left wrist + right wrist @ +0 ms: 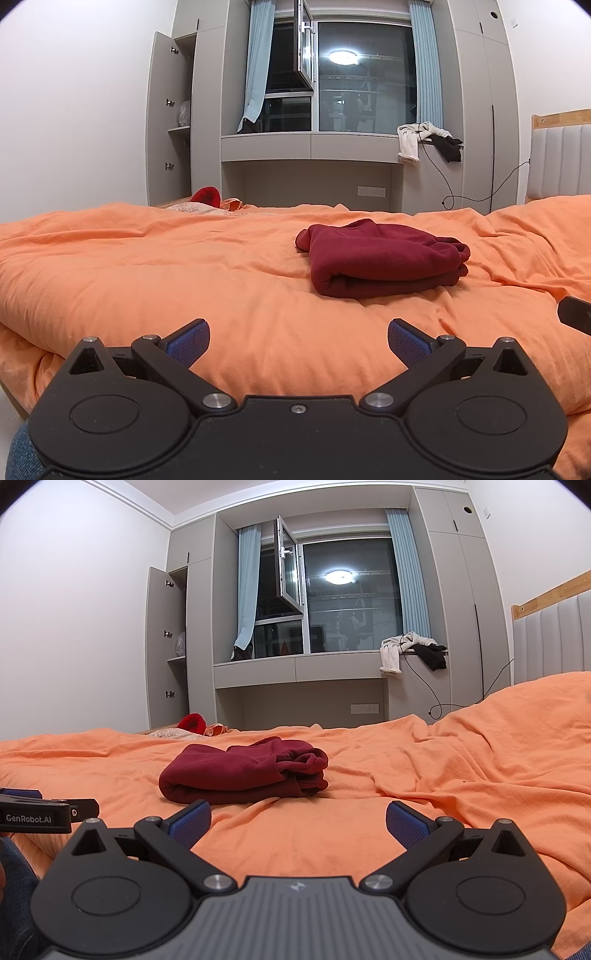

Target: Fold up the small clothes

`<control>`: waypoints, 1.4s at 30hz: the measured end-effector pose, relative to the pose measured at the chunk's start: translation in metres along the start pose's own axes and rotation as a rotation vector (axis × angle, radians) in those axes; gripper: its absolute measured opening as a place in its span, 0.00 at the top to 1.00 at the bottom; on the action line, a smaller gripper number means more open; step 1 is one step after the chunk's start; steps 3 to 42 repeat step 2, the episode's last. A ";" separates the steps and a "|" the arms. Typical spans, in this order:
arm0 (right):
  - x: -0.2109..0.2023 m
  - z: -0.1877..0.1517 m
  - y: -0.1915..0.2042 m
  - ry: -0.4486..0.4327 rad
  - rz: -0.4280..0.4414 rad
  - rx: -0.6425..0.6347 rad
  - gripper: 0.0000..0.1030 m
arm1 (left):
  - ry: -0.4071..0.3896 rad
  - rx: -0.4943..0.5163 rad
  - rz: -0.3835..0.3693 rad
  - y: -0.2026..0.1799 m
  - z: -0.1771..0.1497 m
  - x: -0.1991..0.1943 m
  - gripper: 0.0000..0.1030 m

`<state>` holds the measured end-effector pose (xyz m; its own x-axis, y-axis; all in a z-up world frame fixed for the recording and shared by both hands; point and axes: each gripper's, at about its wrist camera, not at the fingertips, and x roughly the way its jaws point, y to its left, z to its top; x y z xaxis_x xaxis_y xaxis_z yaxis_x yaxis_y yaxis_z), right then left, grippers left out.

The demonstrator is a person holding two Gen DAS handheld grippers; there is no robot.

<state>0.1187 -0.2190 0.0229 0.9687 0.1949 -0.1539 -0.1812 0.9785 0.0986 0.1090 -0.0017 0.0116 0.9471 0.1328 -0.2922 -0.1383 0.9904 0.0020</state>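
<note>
The left gripper [298,341] and right gripper [297,821] both hover with fingers spread wide, holding nothing, over the orange duvet [147,266]; beyond the fingertips, apart from them, the folded maroon garment [384,258] lies on the duvet, the window [365,74] farther back

Left hand-held gripper [298,341]: jaws spread wide, nothing between them. Right hand-held gripper [298,821]: same, jaws apart, empty. Both held level, side by side.
</note>
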 end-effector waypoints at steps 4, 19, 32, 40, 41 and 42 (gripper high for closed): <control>0.000 0.000 -0.001 0.000 0.000 0.000 0.00 | 0.000 0.000 0.000 0.000 0.000 0.000 0.01; 0.000 0.000 -0.001 0.000 0.000 0.000 0.00 | 0.000 0.000 0.000 0.000 0.000 0.000 0.01; 0.000 0.000 -0.001 0.000 0.000 0.000 0.00 | 0.000 0.000 0.000 0.000 0.000 0.000 0.01; 0.000 0.000 -0.001 0.000 0.000 0.000 0.00 | 0.000 0.000 0.000 0.000 0.000 0.000 0.01; 0.000 0.000 -0.001 0.000 0.000 0.000 0.00 | 0.000 0.000 0.000 0.000 0.000 0.000 0.01; 0.000 0.000 -0.001 0.000 0.000 0.000 0.00 | 0.000 0.000 0.000 0.000 0.000 0.000 0.01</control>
